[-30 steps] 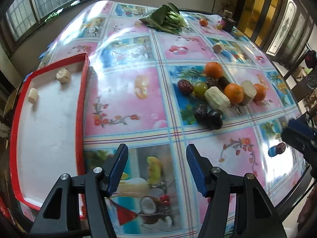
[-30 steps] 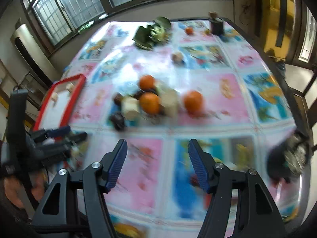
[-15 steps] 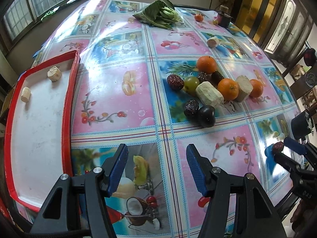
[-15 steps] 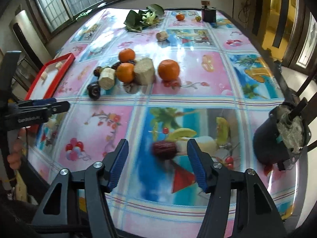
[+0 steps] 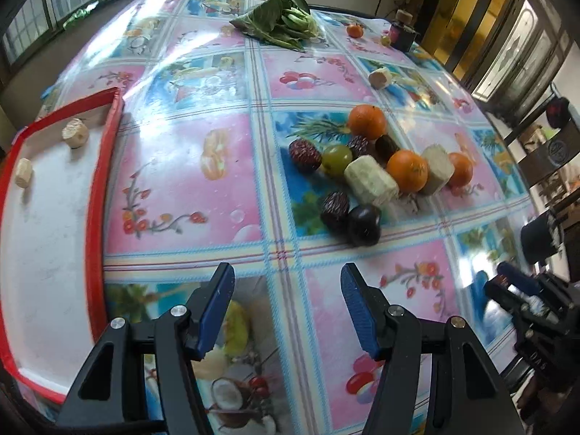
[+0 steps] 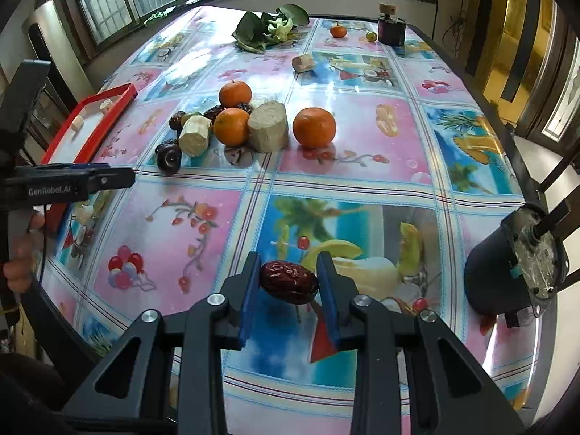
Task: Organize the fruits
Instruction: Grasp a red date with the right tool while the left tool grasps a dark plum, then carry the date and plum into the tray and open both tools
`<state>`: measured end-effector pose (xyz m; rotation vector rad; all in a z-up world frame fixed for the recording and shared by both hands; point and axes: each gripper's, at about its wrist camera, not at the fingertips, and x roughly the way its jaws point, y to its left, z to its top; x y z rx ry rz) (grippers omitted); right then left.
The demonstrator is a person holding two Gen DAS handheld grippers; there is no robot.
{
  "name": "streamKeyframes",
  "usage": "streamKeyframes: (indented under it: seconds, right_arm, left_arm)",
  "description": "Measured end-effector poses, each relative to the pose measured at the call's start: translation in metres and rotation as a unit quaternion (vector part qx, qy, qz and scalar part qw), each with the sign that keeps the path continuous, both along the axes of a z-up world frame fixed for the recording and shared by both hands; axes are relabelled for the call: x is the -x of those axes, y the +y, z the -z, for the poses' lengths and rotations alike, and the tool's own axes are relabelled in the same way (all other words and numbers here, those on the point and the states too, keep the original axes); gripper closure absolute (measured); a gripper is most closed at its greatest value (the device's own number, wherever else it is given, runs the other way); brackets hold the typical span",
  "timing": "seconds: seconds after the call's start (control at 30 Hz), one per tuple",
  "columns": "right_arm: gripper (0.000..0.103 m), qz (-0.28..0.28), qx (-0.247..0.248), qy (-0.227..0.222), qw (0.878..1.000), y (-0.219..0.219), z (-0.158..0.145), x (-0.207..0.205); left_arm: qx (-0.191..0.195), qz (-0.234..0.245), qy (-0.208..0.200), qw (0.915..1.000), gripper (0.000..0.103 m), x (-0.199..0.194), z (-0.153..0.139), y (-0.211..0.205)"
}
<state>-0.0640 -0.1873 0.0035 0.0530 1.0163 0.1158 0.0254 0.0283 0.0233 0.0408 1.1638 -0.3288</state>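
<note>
The right gripper (image 6: 289, 282) clamps one wrinkled red date (image 6: 289, 281) between its blue pads, near the close edge of a table (image 6: 453, 83) covered in a glossy fruit-print cloth. The left gripper (image 5: 286, 306) hovers over the cloth with its fingers spread wide and nothing between them.

Farther along the table, a cluster of fruit lies in the middle. Three oranges (image 6: 314, 127) sit there: one at the back, one in the centre, one apart to the right in the right wrist view. Two pale peeled cane chunks (image 6: 268, 128) rest among them, touching the central orange. One green grape (image 5: 337, 159) lies beside several dark dates (image 5: 305, 155); the left wrist view shows about four of these, plus one smooth, near-black fruit (image 5: 363, 225) at the cluster's near edge.

A red-rimmed white tray (image 5: 95, 195) stands at the left side, holding two small pale chunks (image 5: 75, 134) well apart from the cluster. At the far end lie one bunch of leafy greens (image 6: 270, 27), one more cane chunk (image 6: 302, 63), one small orange (image 6: 338, 30), one small green fruit and one dark jar (image 6: 391, 29).
</note>
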Motion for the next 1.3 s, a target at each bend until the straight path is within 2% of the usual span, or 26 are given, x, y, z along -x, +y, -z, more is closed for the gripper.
streamKeyframes:
  seconds: [0.07,0.17,0.37,0.47,0.5,0.53,0.57,0.6,0.83,1.1,1.3]
  right_arm:
    - [0.070,0.001,-0.008,0.003,1.000,-0.001,0.001,-0.001]
    - [0.070,0.007,-0.023,0.012,1.000,-0.005,0.003,-0.002]
    - [0.070,0.007,-0.031,0.017,0.999,-0.007,0.005,-0.002]
    - [0.070,0.007,-0.035,0.017,0.999,-0.008,0.005,-0.002]
    - [0.070,0.005,-0.036,0.017,0.999,-0.008,0.005,-0.001]
    - [0.070,0.004,-0.037,0.017,0.999,-0.008,0.005,-0.001]
    - [0.070,0.003,-0.037,0.017,0.999,-0.008,0.004,-0.001]
    - [0.070,0.001,-0.038,0.016,0.999,-0.009,0.005,-0.001]
    - [0.070,-0.010,-0.038,0.011,0.999,-0.010,0.004,-0.002]
    - [0.070,-0.044,-0.044,0.000,0.998,0.002,0.002,-0.005]
    - [0.070,-0.076,-0.045,-0.010,0.996,0.020,0.000,-0.010]
  left_arm:
    - [0.020,0.009,0.005,0.9997,0.042,-0.001,-0.001,-0.005]
    - [0.020,0.025,0.005,0.9995,0.042,-0.001,0.001,-0.021]
    - [0.046,0.008,0.018,0.9988,0.042,-0.015,0.010,-0.033]
    - [0.056,0.006,0.011,0.9983,0.044,-0.017,0.010,-0.038]
    - [0.054,0.002,0.007,0.9985,0.051,-0.017,0.011,-0.040]
    - [0.053,0.000,0.003,0.9986,0.068,-0.017,0.011,-0.040]
    - [0.057,0.004,0.004,0.9984,0.077,-0.016,0.012,-0.041]
    - [0.063,0.008,0.006,0.9979,0.080,-0.016,0.012,-0.041]
    - [0.077,-0.003,0.012,0.9969,0.080,-0.009,0.012,-0.031]
    - [0.036,-0.022,0.002,0.9991,0.080,0.012,0.007,-0.017]
    - [0.038,-0.041,0.006,0.9984,0.080,0.035,0.006,0.003]
